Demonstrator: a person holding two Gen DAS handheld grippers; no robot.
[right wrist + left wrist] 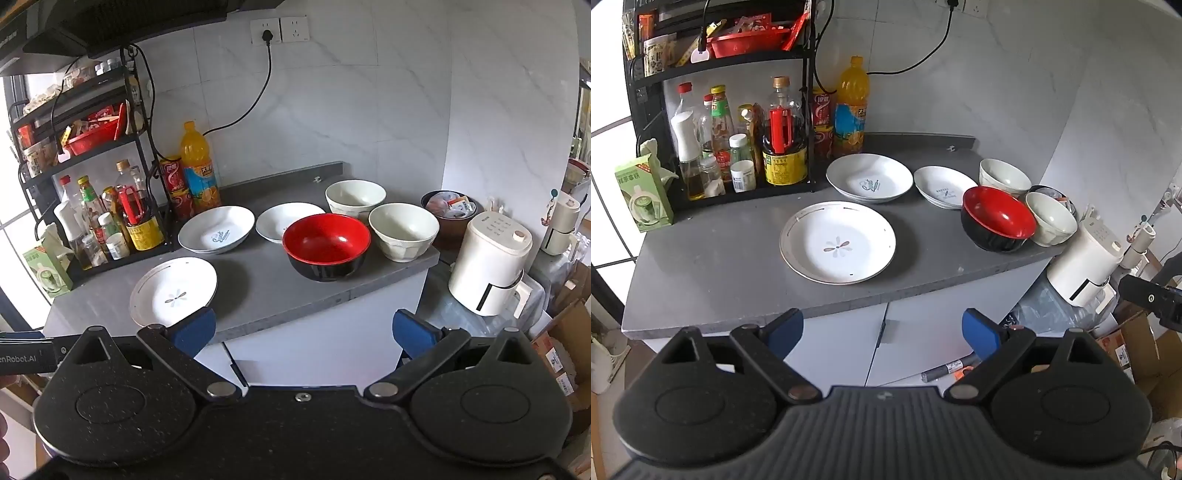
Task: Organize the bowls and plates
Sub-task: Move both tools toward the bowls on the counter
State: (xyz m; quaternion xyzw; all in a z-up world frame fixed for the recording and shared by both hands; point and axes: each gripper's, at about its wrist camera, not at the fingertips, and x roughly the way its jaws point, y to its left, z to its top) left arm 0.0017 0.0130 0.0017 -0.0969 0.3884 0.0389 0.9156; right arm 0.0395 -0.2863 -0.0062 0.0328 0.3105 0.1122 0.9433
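On the grey counter [720,258] [258,291] lie three white plates: a flower-patterned one [837,242] [173,290] at the front, a deeper one with a blue mark [868,177] [217,233] behind it, and a smaller one [943,185] [282,220] to its right. A red-and-black bowl [997,218] [327,245] stands beside two white bowls [1004,176] [1051,218] [354,197] [403,226]. My left gripper [882,332] and right gripper [303,332] hang open and empty in front of the counter's edge, touching nothing.
A black rack [738,122] [92,192] of sauce bottles stands at the back left, with an orange drink bottle [851,107] [199,168] and red cans beside it. A tissue box [644,192] sits far left. A white appliance [1086,258] [489,266] stands right of the counter.
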